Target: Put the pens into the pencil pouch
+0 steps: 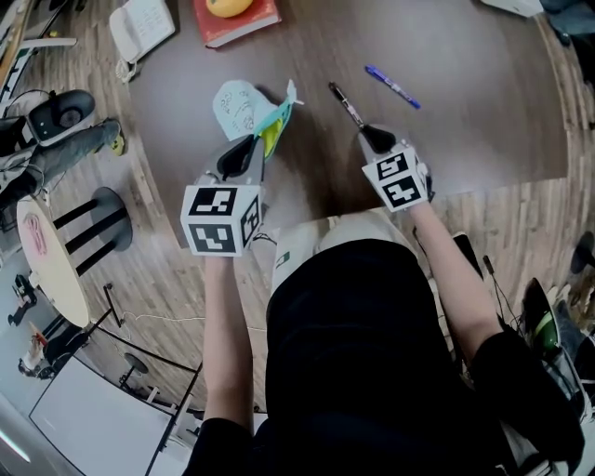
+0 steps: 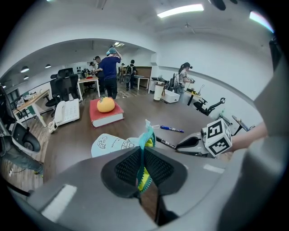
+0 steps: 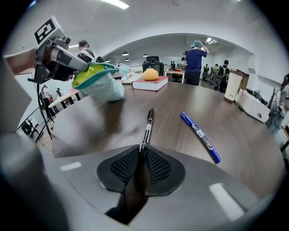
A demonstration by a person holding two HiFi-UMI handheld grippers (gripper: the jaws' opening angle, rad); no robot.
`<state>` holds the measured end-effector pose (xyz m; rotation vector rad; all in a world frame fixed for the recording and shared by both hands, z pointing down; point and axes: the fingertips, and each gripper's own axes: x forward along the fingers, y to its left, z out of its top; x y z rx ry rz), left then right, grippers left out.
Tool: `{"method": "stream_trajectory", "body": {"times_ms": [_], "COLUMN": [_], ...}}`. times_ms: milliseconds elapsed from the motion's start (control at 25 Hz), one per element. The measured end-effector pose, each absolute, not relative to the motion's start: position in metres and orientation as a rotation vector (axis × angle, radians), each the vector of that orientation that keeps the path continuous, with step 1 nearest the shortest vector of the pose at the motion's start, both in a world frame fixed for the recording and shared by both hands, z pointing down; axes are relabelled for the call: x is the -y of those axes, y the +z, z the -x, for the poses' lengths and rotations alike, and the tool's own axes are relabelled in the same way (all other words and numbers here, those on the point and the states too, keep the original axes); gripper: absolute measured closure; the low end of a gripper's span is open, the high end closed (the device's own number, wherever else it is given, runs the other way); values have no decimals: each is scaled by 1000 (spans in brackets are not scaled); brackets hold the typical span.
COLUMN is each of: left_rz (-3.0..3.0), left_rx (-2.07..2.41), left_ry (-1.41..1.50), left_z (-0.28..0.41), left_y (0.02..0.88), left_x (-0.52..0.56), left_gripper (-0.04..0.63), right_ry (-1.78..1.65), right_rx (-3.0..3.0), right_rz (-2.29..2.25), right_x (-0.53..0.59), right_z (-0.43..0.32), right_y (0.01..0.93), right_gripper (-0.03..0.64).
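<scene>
A light blue pencil pouch (image 1: 244,107) with a teal zip and yellow lining lies on the brown table (image 1: 483,139). My left gripper (image 1: 258,139) is shut on the pouch's zip edge (image 2: 145,143) and holds its mouth up. A black pen (image 1: 346,104) lies on the table, and my right gripper (image 1: 372,133) has its pads closed on the pen's near end (image 3: 145,135). A blue pen (image 1: 391,86) lies loose to the right of the black one, also in the right gripper view (image 3: 201,136). The pouch (image 3: 101,83) hangs left of the black pen.
A red book (image 1: 237,26) with an orange fruit (image 1: 228,6) on it lies at the far side of the table. A white telephone (image 1: 141,28) sits to its left. The table's curved edge runs near my body. People stand at desks in the background.
</scene>
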<state>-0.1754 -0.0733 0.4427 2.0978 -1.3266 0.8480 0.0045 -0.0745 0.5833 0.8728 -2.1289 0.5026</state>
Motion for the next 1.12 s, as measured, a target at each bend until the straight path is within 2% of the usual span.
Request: {"method": "stream_trajectory", "body": {"times_ms": [440, 1120], "left_rz": [-2083, -2065], "left_rx": [1329, 1324], "left_ry": [808, 731], "left_z": [173, 158], "left_y": [441, 436], "left_x": [70, 67], "left_gripper": [572, 571], "right_ry": [528, 572], "right_rx": [2133, 2227], "right_rz": [-850, -865], "right_x": [75, 58], "right_z": [-4, -20], "right_y": [581, 518], "right_gripper": [571, 575]}}
